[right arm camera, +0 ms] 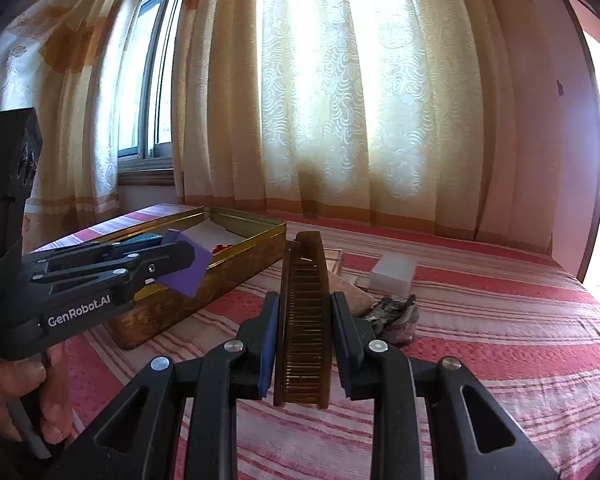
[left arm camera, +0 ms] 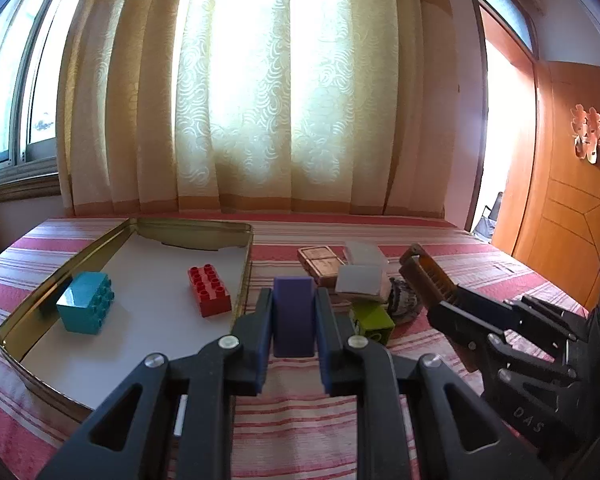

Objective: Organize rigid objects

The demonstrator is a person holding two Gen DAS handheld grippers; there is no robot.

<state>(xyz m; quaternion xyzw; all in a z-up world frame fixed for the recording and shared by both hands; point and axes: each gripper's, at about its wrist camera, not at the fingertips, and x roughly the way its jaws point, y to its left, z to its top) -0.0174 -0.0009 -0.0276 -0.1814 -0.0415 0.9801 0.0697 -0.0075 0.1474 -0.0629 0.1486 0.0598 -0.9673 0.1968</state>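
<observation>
Two grippers are both loaded: the left gripper (left arm camera: pixel 294 320) has its fingers clamped on a purple block (left arm camera: pixel 294 316), held just above the striped tablecloth (left arm camera: pixel 308 412) right beside the tin tray (left arm camera: pixel 28 292). Inside that tray, a teal brick (left arm camera: pixel 86 308) sits near the left wall and a red brick (left arm camera: pixel 209 289) lies toward the right wall, well apart. Over on the other side, the right gripper (right arm camera: pixel 304 336) has its fingers squeezed against a brown comb (right arm camera: pixel 305 320), teeth facing up, lifted off the cloth. Beyond the purple block there's a small heap: a green brick (left arm camera: pixel 374 322), a white box (left arm camera: pixel 360 282), a wooden piece (left arm camera: pixel 320 264) and a dark crumpled thing (left arm camera: pixel 406 302), all close together
</observation>
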